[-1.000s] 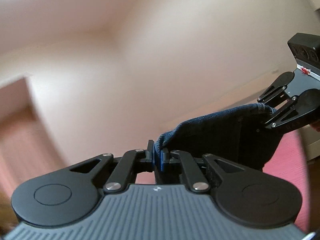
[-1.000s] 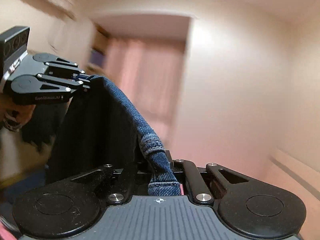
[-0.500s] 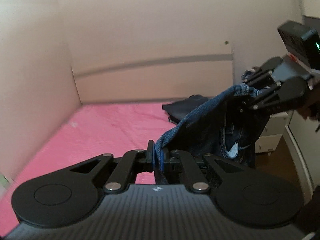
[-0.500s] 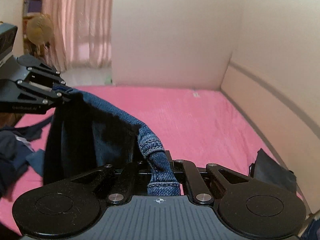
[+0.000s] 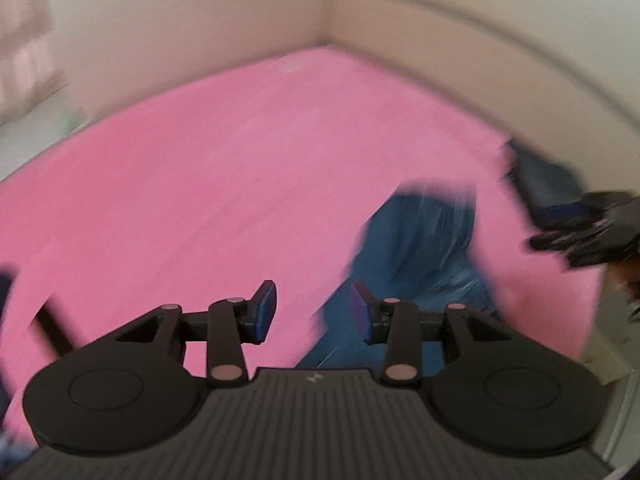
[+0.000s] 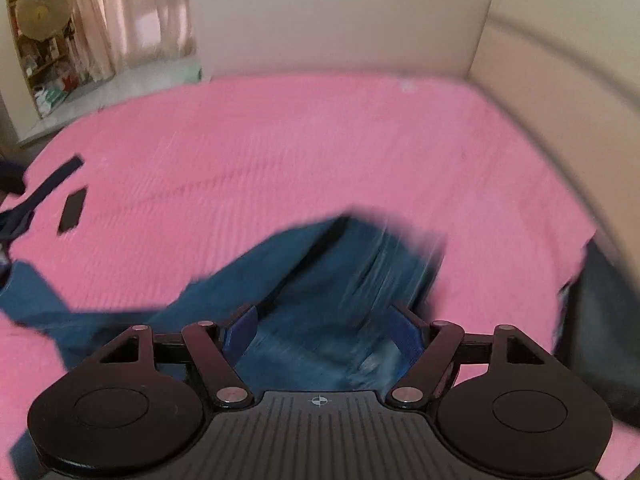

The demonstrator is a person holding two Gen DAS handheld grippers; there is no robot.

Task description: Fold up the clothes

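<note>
Your left gripper (image 5: pixel 313 312) and right gripper (image 6: pixel 322 334) both have jaws spread wide, empty, above the jeans (image 6: pixel 320 276) on the pink bed (image 6: pixel 300 152).

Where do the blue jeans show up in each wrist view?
Left wrist: jeans lie right of centre, beyond the right pad of the open left tongs.
Right wrist: jeans lie lower centre, beyond the open right tongs.
Shared landmark: pink bedsheet.
</note>
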